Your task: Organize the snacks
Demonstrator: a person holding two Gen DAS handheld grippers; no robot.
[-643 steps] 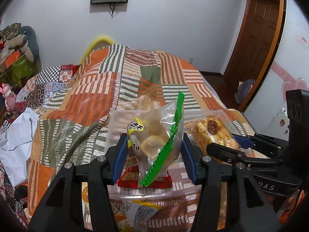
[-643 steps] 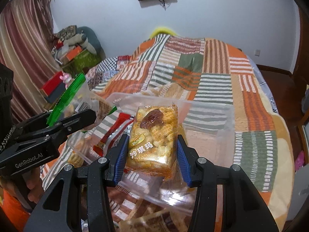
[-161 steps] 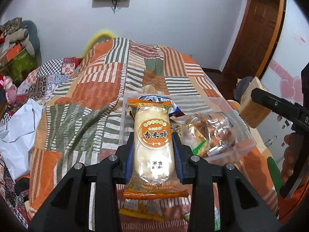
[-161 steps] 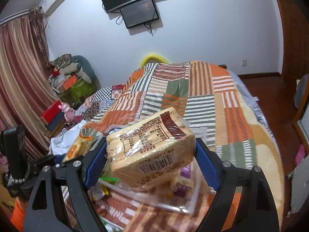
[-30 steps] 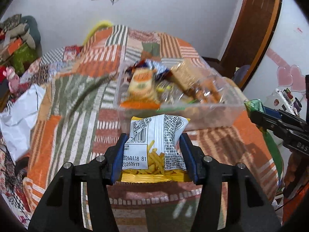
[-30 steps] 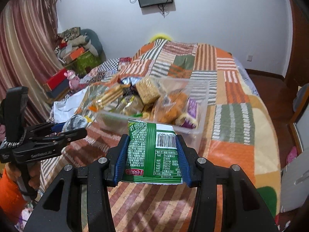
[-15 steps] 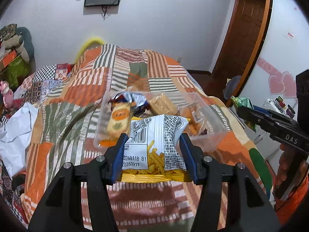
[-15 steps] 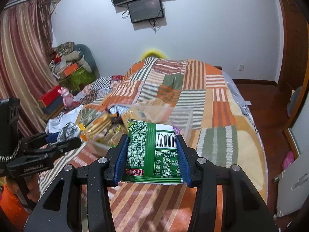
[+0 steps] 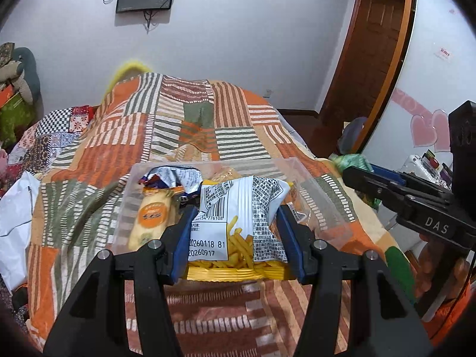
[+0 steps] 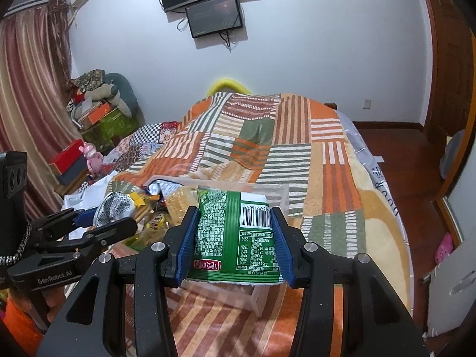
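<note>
My left gripper (image 9: 235,238) is shut on a white and yellow fries packet (image 9: 238,223) and holds it above the near wall of a clear plastic box (image 9: 327,205). The box lies on the striped bedspread and holds several snacks, among them an orange rice-cracker pack (image 9: 151,218). My right gripper (image 10: 235,244) is shut on a green snack packet (image 10: 238,235) and holds it over the box's right end (image 10: 276,196). The right gripper also shows at the right of the left wrist view (image 9: 383,187). The left gripper also shows at the left of the right wrist view (image 10: 98,220).
The patchwork bedspread (image 9: 190,125) covers the bed. White cloth (image 9: 15,214) lies at its left side. Boxes and a pink toy (image 10: 93,154) sit by the curtain at the left. A wooden door (image 9: 372,53) and floor lie to the right.
Both grippers have moved up and forward with their packets, so the box now sits closer under them. Their grips have not changed.
</note>
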